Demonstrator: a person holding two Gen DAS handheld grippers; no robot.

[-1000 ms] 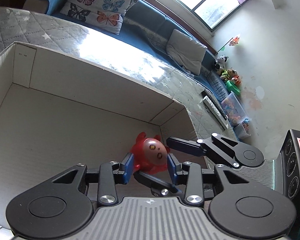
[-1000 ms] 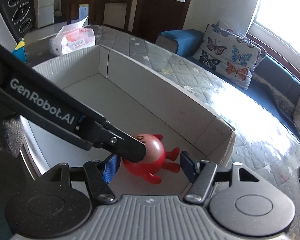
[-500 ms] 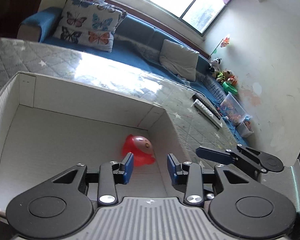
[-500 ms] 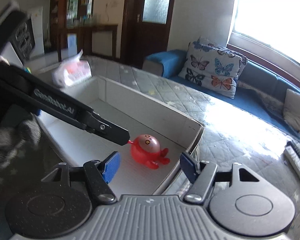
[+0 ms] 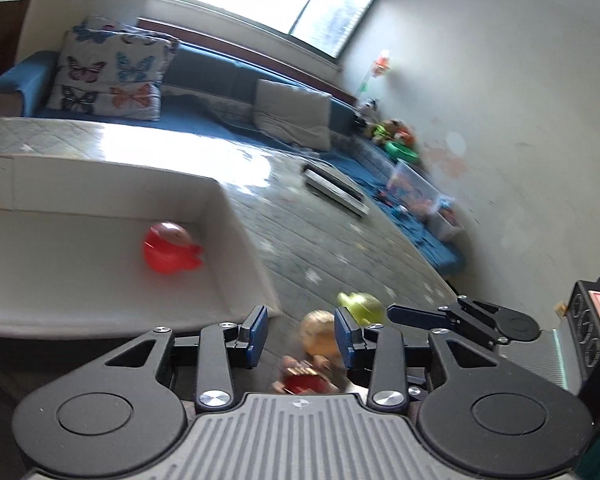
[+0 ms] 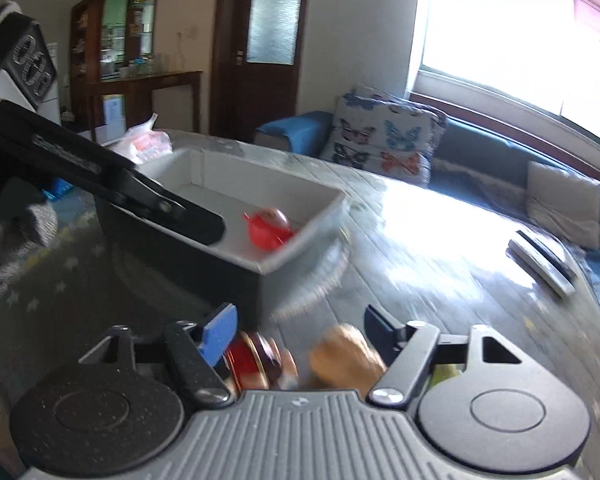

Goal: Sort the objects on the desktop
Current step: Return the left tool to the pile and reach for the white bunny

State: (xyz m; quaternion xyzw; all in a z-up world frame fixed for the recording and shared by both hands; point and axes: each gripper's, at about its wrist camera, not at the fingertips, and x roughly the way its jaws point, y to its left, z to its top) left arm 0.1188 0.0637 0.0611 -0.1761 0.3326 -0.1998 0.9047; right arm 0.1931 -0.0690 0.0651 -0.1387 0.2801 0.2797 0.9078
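A red toy figure (image 5: 171,249) lies loose in the white cardboard box (image 5: 236,216), near its right wall; it also shows in the right wrist view (image 6: 269,229) inside the box (image 6: 300,240). My left gripper (image 5: 300,336) is open and empty, outside the box above the table. Below it lie a doll with a tan head (image 5: 318,334) and red body (image 5: 302,380), and a yellow-green toy (image 5: 358,304). My right gripper (image 6: 300,332) is open and empty over the same doll (image 6: 344,354), whose red body (image 6: 256,358) sits by its left finger.
The table has a grey quilted cover (image 5: 332,240). A remote control (image 5: 336,192) lies far right on it, also in the right wrist view (image 6: 540,260). A tissue pack (image 6: 144,146) sits beyond the box. A blue sofa with cushions (image 5: 108,80) stands behind.
The left gripper let go of the red toy, which now lies in the box. Both grippers pulled back out of the box and to the right, over the doll on the table.
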